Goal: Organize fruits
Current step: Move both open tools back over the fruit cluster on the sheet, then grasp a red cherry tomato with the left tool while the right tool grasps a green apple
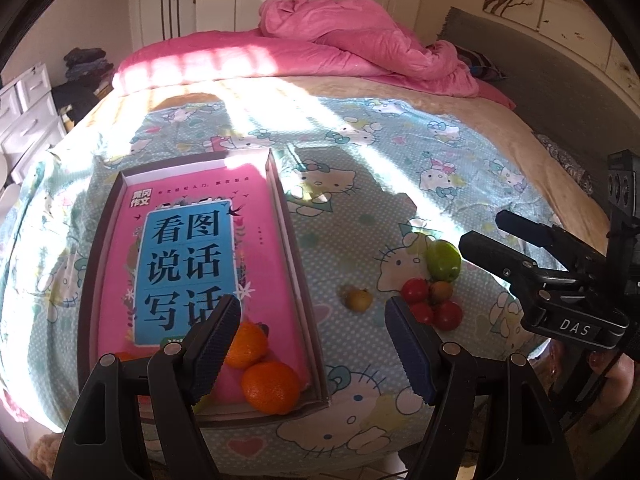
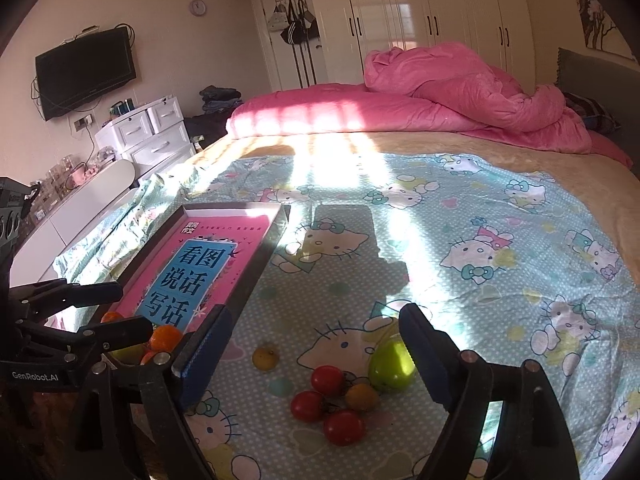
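Observation:
A shallow box tray [image 1: 298,256] [image 2: 276,224] with a pink book inside lies on the Hello Kitty sheet. Two oranges [image 1: 270,387] [image 2: 166,337] sit at its near end. On the sheet to its right lie a green apple [image 1: 442,260] [image 2: 391,365], three red tomatoes [image 1: 415,289] [image 2: 327,380], a small orange fruit [image 1: 441,291] [image 2: 361,397] and a small yellow fruit [image 1: 359,299] [image 2: 265,357]. My left gripper [image 1: 314,344] [image 2: 120,308] is open and empty over the tray's near right corner. My right gripper [image 2: 316,354] [image 1: 480,232] is open and empty above the loose fruit.
A rumpled pink duvet [image 1: 352,40] [image 2: 460,88] covers the far side of the bed. White drawers [image 2: 152,136] and a wall TV [image 2: 84,72] stand to the left, wardrobes [image 2: 420,12] at the back. The bed's near edge is just below the grippers.

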